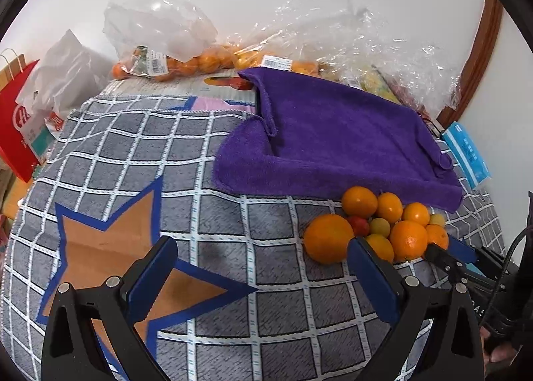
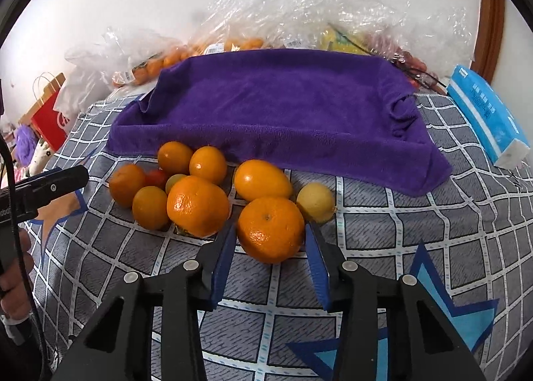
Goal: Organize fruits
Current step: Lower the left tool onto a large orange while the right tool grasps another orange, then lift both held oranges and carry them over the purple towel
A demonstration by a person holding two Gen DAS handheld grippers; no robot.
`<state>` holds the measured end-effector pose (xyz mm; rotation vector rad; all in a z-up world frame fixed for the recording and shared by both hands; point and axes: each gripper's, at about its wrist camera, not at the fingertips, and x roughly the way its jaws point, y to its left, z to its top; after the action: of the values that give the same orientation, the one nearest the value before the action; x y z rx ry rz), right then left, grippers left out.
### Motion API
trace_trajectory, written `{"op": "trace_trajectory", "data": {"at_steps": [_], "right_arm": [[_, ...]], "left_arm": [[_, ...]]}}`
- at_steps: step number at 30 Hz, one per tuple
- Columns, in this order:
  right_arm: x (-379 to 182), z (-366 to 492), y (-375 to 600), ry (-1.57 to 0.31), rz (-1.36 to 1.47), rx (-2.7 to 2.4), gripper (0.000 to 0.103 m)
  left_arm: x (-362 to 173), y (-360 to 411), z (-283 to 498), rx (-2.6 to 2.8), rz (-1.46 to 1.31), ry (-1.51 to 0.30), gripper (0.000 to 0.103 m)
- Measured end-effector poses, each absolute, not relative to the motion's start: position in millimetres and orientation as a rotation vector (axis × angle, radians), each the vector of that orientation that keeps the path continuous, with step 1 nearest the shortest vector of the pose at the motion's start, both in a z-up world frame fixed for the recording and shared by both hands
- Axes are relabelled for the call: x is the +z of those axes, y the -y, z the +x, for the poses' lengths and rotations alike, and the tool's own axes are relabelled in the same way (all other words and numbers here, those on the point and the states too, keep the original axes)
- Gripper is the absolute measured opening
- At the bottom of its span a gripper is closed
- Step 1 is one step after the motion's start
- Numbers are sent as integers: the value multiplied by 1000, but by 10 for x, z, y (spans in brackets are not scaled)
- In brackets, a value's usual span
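Dimpled round orange (image 2: 270, 229) sits on the grid-print cloth (image 2: 416, 234), between the right gripper (image 2: 271, 241) blue pads, jaws spread, contact unclear. Glossy fruit pile (image 2: 186, 181) just left. Fuzzy purple towel (image 2: 276, 104) behind. Left gripper (image 1: 263, 267) wide open over cloth.

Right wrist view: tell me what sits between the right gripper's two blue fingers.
One round orange mandarin sits between the blue fingers of the right gripper, resting on the grey checked cloth. The jaws stand open around it, not clamped.
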<state>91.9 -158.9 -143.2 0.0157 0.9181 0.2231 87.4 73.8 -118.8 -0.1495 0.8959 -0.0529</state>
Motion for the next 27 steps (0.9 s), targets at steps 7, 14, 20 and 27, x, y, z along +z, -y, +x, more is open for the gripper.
{"op": "trace_trajectory", "data": {"at_steps": [7, 14, 20, 27], "right_arm": [[-1331, 758, 1598, -885, -31, 249, 41], [-1417, 699, 1803, -891, -10, 225, 41], [-1482, 668, 1817, -833, -9, 222, 42], [-1556, 733, 1879, -886, 55, 255, 42]], "left_arm": [[-1284, -525, 949, -86, -101, -914, 93], [-1414, -362, 1036, -119, -46, -938, 84], [-1484, -289, 1065, -143, -8, -921, 61], [-1501, -187, 1001, -136, 60, -888, 49]]}}
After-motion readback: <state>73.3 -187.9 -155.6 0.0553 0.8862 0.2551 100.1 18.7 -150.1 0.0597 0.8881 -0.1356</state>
